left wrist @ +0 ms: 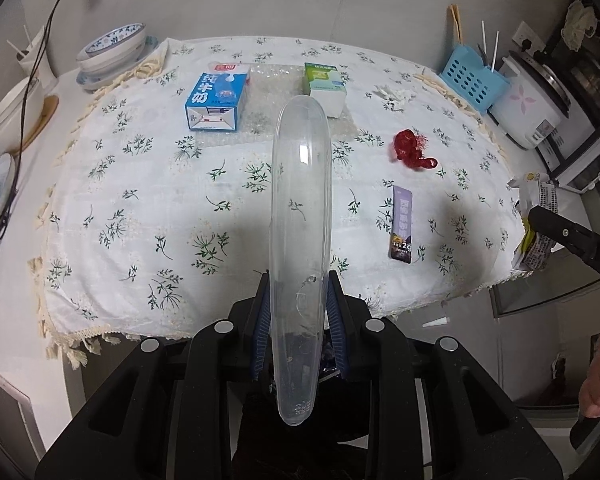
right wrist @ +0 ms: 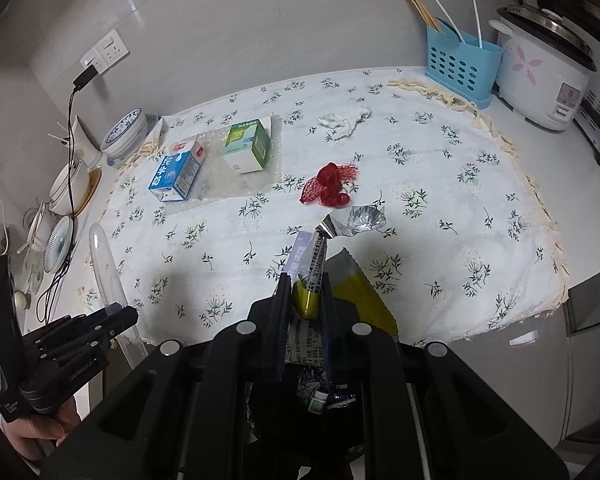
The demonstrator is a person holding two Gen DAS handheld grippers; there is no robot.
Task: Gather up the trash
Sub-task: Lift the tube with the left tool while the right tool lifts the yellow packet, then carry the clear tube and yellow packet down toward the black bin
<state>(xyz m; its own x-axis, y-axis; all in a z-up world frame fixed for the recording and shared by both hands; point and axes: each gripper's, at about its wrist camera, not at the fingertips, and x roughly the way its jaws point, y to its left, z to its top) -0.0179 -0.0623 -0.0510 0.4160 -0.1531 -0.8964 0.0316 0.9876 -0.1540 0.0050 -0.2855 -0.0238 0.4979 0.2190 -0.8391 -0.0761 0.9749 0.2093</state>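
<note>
Trash is half gathered: left gripper (left wrist: 300, 312) clenched on a long clear plastic sleeve (left wrist: 302, 208), right gripper (right wrist: 306, 300) clamping a yellow-and-silver foil wrapper (right wrist: 314, 276), both off the near table edge, probably heading binward.

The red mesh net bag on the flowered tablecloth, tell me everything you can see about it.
The red mesh net bag is a crumpled piece of plastic netting, bunched into a loose lump with frayed strands sticking out on one side. It lies flat on the white flowered tablecloth, right of the green and white carton and beyond the purple sachet. Nothing else touches it; both grippers are clear of it, each shut on other trash.
</note>
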